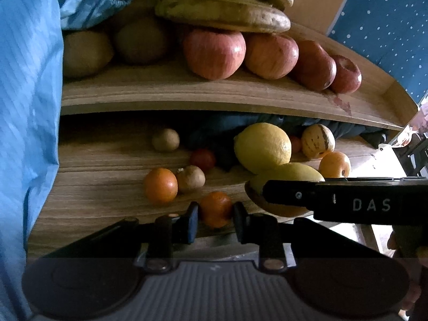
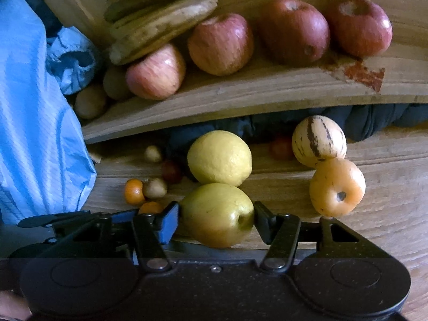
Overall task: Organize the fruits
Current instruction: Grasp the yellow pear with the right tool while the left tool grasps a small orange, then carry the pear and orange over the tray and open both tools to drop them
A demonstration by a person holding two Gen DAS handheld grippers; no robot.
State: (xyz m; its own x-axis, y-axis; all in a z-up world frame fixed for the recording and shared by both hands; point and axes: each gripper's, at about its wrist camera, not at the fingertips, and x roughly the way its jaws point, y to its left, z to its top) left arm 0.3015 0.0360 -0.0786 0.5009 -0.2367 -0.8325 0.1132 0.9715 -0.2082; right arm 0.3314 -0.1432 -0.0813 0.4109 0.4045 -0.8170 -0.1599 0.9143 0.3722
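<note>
Both fisheye views are dim and slightly soft. Daylight enters from the right, leaving small glints on the apples (image 2: 220, 44) and a bright patch at the right edge of the left wrist view. Deep shadow fills the gap under the shelf (image 1: 187, 93). Straight edges bow strongly; corners are black.

I see a two-tier wooden shelf (image 1: 160, 93), its upper board (image 2: 267, 88) marked by a reddish stain (image 2: 366, 75) near the front edge. Light blue striped fabric (image 1: 29, 107) fills the left side, with a gathered cuff (image 1: 93, 2) of the same cloth above. Dark quilted cloth (image 2: 374, 120) lies beneath the upper board. Blue dotted fabric (image 1: 388, 26) appears at upper right
</note>
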